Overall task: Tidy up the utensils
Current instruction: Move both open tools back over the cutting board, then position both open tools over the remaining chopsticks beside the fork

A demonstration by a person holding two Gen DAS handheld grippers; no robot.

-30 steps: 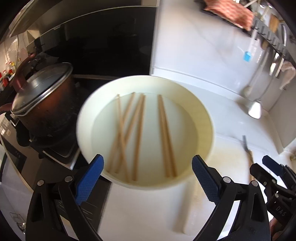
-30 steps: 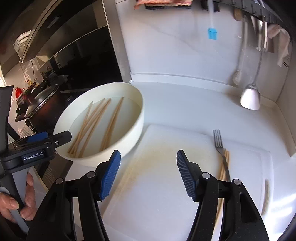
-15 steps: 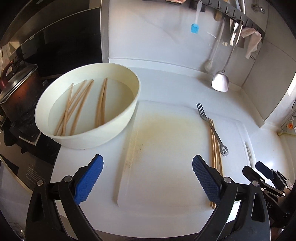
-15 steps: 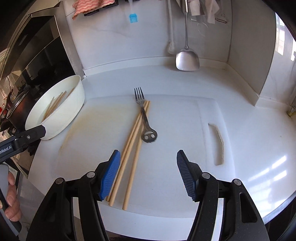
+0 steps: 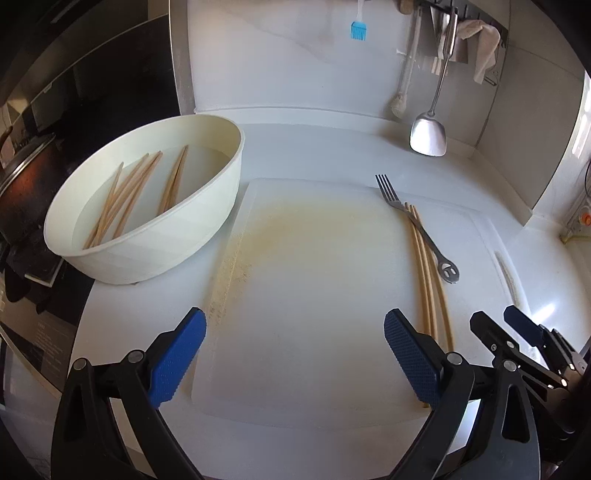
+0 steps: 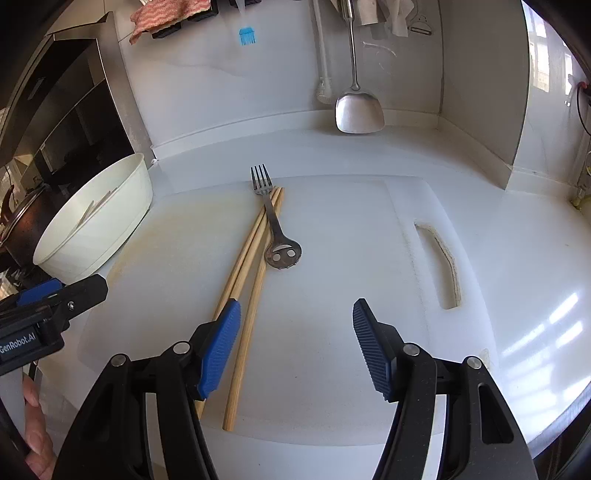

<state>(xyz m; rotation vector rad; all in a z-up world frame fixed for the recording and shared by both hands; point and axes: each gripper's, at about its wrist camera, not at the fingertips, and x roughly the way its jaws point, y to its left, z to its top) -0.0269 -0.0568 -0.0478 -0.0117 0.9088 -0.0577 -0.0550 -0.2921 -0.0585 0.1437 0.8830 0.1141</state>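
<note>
Now swung away from the stove side and settled over the white cutting board, where a second earlier had filled the left wrist view with the cream bowl. Left gripper held with blue pads wide apart, nothing between them, above the stained middle of the board. Right gripper likewise parted and empty, its left pad just over the near ends of the loose chopsticks. Seen a second ago only at the far right edge of the right wrist view, with fork beside; since brought to the centre, lying on the board, fork crossing the chopsticks' far tips, its smiley-cut handle end resting to their right. Bowl pushed to the left of both views, standing just off the board's left edge, holding several more chopsticks in shallow water. Dark pot reduced to a sliver at the left margin. Metal spatula and blue brush hung on the back wall. Fingers glimpsed low at the left of the right wrist view.
</note>
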